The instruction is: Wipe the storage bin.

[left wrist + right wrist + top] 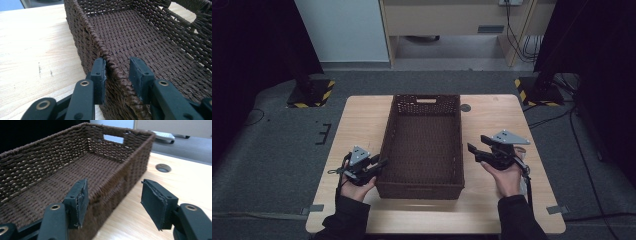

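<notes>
Straddling the near left rim of one woven brown basket (424,142), the left gripper (117,72) is standing with its outer pad against the wall and its inner pad just clear.

One basket is sitting mid-table (362,115), long axis running away from the person, its cut-out handle at the far end; the right gripper (113,202), jaws wide apart and empty, is hovering beside the basket's right wall.
</notes>
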A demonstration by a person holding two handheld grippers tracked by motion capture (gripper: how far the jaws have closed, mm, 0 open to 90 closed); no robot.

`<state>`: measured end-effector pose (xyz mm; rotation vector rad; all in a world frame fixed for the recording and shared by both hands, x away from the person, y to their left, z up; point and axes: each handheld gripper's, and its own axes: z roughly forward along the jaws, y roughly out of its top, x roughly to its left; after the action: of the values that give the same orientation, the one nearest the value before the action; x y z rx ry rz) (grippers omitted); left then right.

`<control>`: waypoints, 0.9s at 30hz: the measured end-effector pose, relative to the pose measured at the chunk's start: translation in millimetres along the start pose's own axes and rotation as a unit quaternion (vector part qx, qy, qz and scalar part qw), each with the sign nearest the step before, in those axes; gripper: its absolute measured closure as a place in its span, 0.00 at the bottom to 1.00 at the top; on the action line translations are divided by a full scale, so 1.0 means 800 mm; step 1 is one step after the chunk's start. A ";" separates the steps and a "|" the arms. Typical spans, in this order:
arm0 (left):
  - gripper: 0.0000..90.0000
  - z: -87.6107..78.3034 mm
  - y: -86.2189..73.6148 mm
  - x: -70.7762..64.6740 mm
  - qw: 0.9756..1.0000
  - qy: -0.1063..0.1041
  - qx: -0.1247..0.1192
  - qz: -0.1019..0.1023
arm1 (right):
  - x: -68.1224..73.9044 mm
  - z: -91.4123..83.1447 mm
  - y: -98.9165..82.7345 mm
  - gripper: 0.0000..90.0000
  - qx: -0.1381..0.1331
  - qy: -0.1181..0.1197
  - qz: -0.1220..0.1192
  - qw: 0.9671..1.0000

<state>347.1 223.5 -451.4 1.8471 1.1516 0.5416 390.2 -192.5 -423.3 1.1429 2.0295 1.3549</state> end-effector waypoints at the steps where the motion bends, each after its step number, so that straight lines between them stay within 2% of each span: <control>1: 0.72 0.000 0.000 0.000 1.000 0.001 -0.001 0.001 | 0.002 0.005 0.001 0.44 0.001 0.004 -0.001 1.000; 6: 0.66 -0.001 -0.001 0.000 1.000 0.010 -0.005 0.003 | 0.009 0.032 0.003 0.45 0.014 0.013 -0.007 1.000; 11: 0.66 -0.001 -0.001 0.000 1.000 0.009 -0.005 0.005 | 0.011 0.054 -0.003 0.52 0.035 0.014 -0.014 0.999; 13: 0.68 0.000 0.000 -0.001 1.000 0.006 -0.004 0.007 | 0.011 0.057 -0.006 0.56 0.043 0.015 -0.014 0.999; 18: 0.69 0.000 0.001 0.000 1.000 0.007 -0.001 0.010 | 0.012 0.058 -0.008 0.67 0.043 0.030 -0.009 0.999; 21: 0.69 0.000 0.001 0.001 1.000 0.009 -0.003 0.010 | 0.015 0.058 -0.009 0.66 0.050 0.030 -0.016 0.998; 27: 0.64 -0.002 -0.001 0.000 1.000 0.011 -0.007 0.010 | 0.017 0.053 -0.010 0.70 0.048 0.031 -0.010 0.998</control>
<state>345.7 224.7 -451.2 1.8465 1.1426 0.5820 410.7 -159.9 -447.8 1.1308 2.1653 1.3121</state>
